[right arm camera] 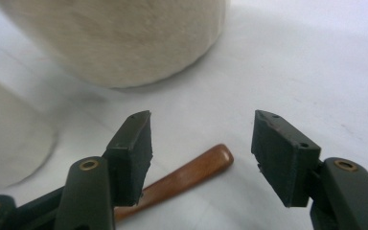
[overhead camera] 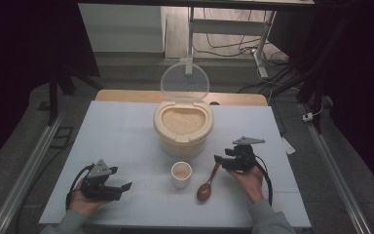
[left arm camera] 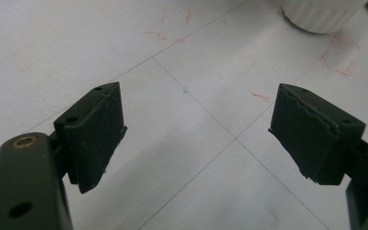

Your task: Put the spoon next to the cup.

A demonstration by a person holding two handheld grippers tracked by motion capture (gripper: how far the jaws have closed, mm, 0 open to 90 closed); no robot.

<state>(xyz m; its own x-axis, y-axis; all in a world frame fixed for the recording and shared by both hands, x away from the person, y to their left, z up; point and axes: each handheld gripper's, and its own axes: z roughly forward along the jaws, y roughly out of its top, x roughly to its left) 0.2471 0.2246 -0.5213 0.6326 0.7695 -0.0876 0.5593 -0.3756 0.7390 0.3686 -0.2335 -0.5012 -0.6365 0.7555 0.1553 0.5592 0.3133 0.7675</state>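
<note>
Brown wooden spoon [overhead camera: 208, 184] flat on desk [overhead camera: 126, 131] near front edge, beside small white cup [overhead camera: 180, 174]. Right tongs [right arm camera: 199, 153] apart, handle end between, untouched. Left tongs [left arm camera: 196, 129] apart, empty. Spoon judged light, stiff, smooth; pinch mid-handle.

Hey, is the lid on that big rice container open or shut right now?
Open. The clear lid stands tipped up behind the cream container, and the rice inside lies uncovered.
</note>
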